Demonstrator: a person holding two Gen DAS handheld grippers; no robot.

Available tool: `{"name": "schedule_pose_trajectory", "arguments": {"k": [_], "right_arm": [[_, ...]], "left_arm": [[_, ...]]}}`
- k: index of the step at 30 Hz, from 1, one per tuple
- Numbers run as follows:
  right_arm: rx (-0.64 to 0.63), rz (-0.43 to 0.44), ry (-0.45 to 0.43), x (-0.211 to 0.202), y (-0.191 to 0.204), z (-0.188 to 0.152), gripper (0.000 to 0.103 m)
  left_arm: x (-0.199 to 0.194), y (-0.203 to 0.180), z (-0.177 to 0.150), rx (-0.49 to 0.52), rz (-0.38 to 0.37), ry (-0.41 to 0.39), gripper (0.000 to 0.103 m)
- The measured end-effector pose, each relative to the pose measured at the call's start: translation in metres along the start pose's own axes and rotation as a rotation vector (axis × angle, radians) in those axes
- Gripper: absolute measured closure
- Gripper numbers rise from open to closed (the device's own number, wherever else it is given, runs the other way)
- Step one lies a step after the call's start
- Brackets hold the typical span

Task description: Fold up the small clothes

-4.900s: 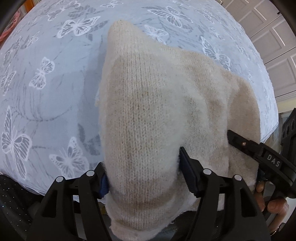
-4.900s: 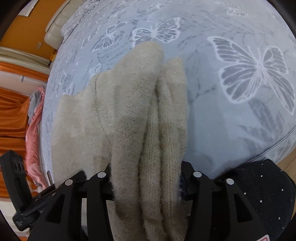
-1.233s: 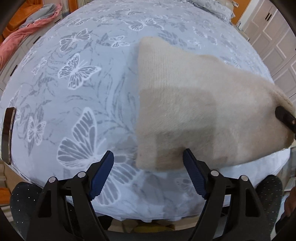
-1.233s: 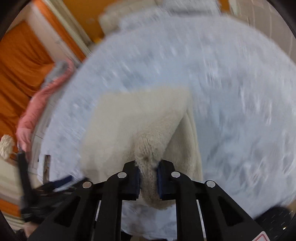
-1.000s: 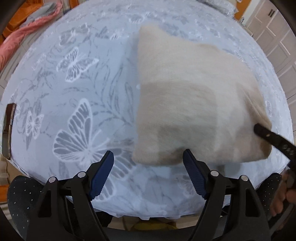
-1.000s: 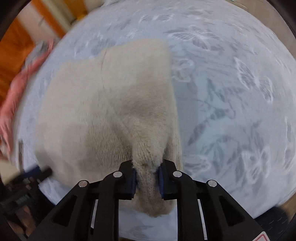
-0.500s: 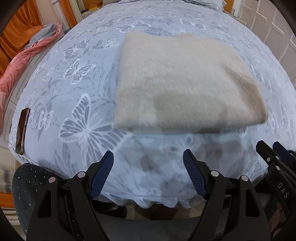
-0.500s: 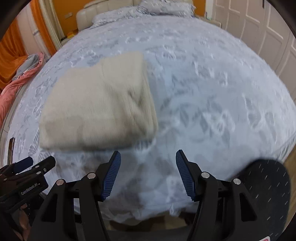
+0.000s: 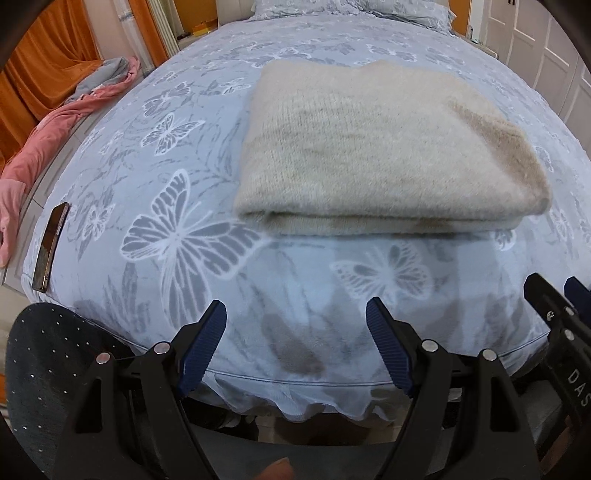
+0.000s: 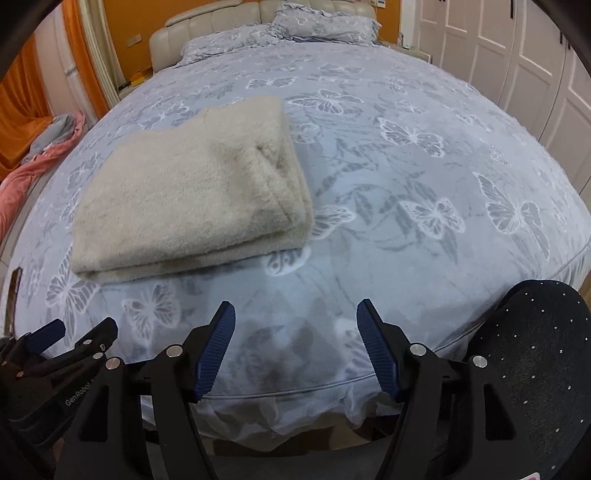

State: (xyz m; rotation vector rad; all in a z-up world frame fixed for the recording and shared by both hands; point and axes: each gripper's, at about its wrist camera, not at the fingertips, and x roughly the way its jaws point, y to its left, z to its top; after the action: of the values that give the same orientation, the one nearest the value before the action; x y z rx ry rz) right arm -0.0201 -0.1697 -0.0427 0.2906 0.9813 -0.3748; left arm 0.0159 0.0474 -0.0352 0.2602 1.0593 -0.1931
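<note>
A cream knitted garment lies folded into a flat rectangle on the blue butterfly bedspread; it also shows in the right wrist view. My left gripper is open and empty, held back over the bed's near edge, apart from the garment. My right gripper is open and empty, also at the near edge, to the garment's right. Each gripper shows at the edge of the other's view.
A phone lies at the bed's left edge. Pink and grey clothes lie off the bed at the left. Pillows and a headboard are at the far end. White wardrobe doors stand on the right.
My right gripper let go of the garment's corner and opened. Both grippers drew back to the bed's near edge. The garment now lies flat and folded.
</note>
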Motion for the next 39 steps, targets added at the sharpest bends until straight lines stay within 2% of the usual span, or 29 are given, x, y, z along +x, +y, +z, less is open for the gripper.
{"name": "schedule_pose_trajectory", "arguments": {"k": [3, 8, 27, 39], "right_arm": [[-0.012, 0.003, -0.013, 0.001, 0.006, -0.003, 0.037], [-0.058, 0.006, -0.029, 0.005, 0.022, -0.01, 0.036], [-0.106, -0.013, -0.009, 0.018, 0.041, -0.022, 0.034], [-0.098, -0.016, -0.044, 0.011, 0.039, -0.023, 0.034]], "left_arm": [[0.004, 0.001, -0.006, -0.006, 0.011, -0.011, 0.02], [0.003, 0.003, -0.008, -0.016, 0.005, -0.042, 0.019], [0.004, 0.005, -0.012, -0.04, 0.048, -0.099, 0.019], [-0.004, 0.006, -0.014, -0.045, 0.059, -0.135, 0.019]]}}
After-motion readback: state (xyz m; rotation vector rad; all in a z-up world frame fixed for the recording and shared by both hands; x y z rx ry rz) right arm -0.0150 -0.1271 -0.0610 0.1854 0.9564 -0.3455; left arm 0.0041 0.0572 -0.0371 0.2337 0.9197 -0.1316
